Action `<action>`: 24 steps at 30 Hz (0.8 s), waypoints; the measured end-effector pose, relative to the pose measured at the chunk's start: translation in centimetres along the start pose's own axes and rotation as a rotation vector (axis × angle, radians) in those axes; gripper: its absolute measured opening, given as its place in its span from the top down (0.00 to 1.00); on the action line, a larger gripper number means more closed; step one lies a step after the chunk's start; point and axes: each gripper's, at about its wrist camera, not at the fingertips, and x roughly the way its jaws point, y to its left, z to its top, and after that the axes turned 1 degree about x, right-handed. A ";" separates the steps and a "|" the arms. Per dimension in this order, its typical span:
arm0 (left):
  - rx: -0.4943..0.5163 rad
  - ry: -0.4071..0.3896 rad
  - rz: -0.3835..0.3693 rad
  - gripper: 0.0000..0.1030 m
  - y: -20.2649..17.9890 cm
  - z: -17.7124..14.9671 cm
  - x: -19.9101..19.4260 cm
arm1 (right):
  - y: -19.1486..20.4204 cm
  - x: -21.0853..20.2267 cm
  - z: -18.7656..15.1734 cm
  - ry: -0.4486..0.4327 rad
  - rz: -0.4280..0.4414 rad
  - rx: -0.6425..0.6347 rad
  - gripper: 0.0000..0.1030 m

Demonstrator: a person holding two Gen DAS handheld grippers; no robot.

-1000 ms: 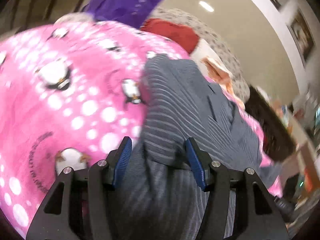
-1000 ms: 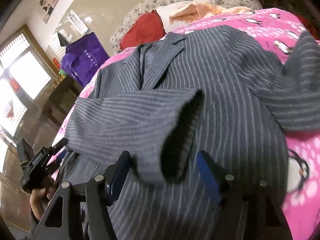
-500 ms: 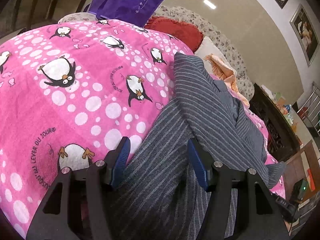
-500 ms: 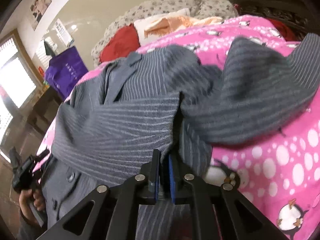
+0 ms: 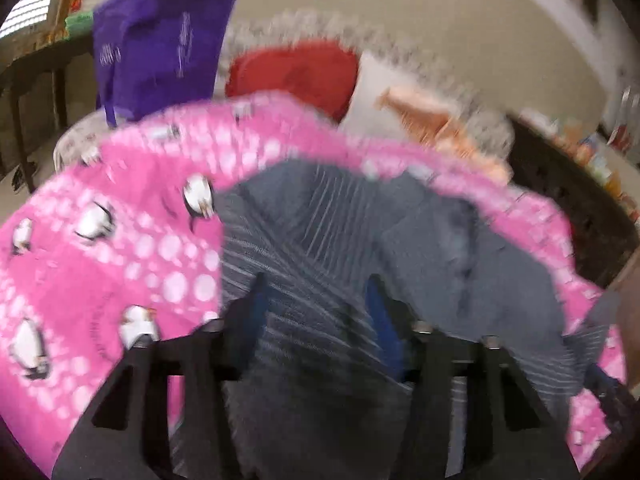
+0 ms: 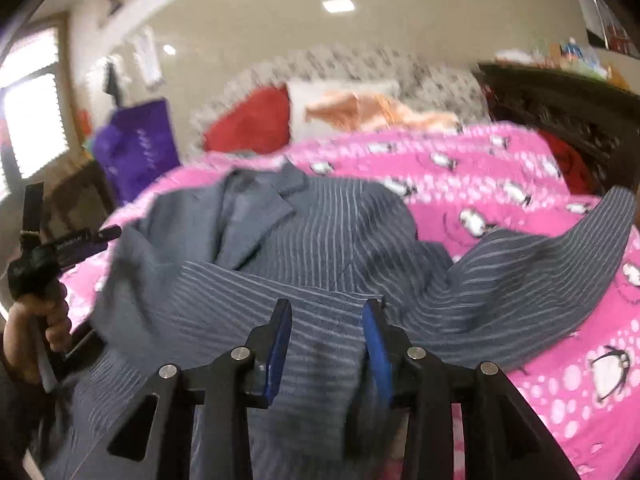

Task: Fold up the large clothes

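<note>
A grey pinstriped jacket [image 6: 332, 220] lies front-up on the pink penguin blanket [image 6: 480, 168], collar toward the pillows. One sleeve [image 6: 224, 308] is folded across its front; the other sleeve [image 6: 540, 280] trails out to the right on the blanket. My right gripper [image 6: 326, 328] hovers just over the folded sleeve's cuff, its jaws opening, the pads clear of the cloth. In the blurred left wrist view the jacket [image 5: 320, 220] fills the middle. My left gripper [image 5: 318, 304] is over its striped cloth, jaws closing with fabric between them but a wide gap still showing. A hand [image 6: 36, 320] holds the left gripper's handle.
A purple bag [image 5: 160, 40] stands past the bed's far left corner. Red [image 5: 296, 72] and white-and-orange [image 6: 360, 108] pillows lie at the head. Dark carved furniture [image 6: 560, 112] runs along the right side. A dark table [image 5: 32, 64] is at the far left.
My right gripper, shut on the sleeve cuff half a second ago, has opened and lifted, leaving the sleeve across the front. The left gripper swung right over the jacket, its jaws narrower.
</note>
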 end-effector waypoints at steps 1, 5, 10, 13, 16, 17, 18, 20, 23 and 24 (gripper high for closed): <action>-0.013 0.023 0.026 0.58 0.5 -0.4 1.6 | 0.0 1.5 0.1 0.035 0.027 0.013 0.70; -0.097 0.047 0.001 0.64 3.6 -2.1 3.4 | -1.5 6.7 -0.3 0.143 -0.047 0.037 0.79; -0.146 0.035 -0.035 0.64 5.1 -2.4 3.1 | -4.1 8.5 -0.3 0.139 -0.035 0.110 0.92; -0.153 0.034 -0.047 0.64 5.8 -2.6 2.7 | -3.4 7.5 -0.2 0.118 -0.070 0.077 0.88; -0.159 0.032 -0.058 0.64 5.8 -2.7 2.4 | -1.7 3.8 -0.5 0.054 -0.023 0.050 0.88; -0.158 0.032 -0.058 0.64 5.5 -2.6 2.4 | -0.8 2.6 -1.1 0.061 0.033 0.021 0.88; -0.158 0.031 -0.060 0.64 5.7 -2.7 2.3 | -0.3 2.2 -1.7 0.077 0.048 -0.007 0.87; -0.157 0.033 -0.066 0.64 4.9 -2.5 2.6 | 0.3 3.3 -3.7 0.192 0.036 -0.103 0.87; -0.154 0.036 -0.074 0.64 4.8 -2.5 2.6 | -2.5 2.0 -4.2 0.192 0.044 -0.081 0.87; -0.156 0.037 -0.076 0.64 4.7 -2.4 2.6 | -3.6 0.9 -3.7 0.159 0.013 -0.073 0.87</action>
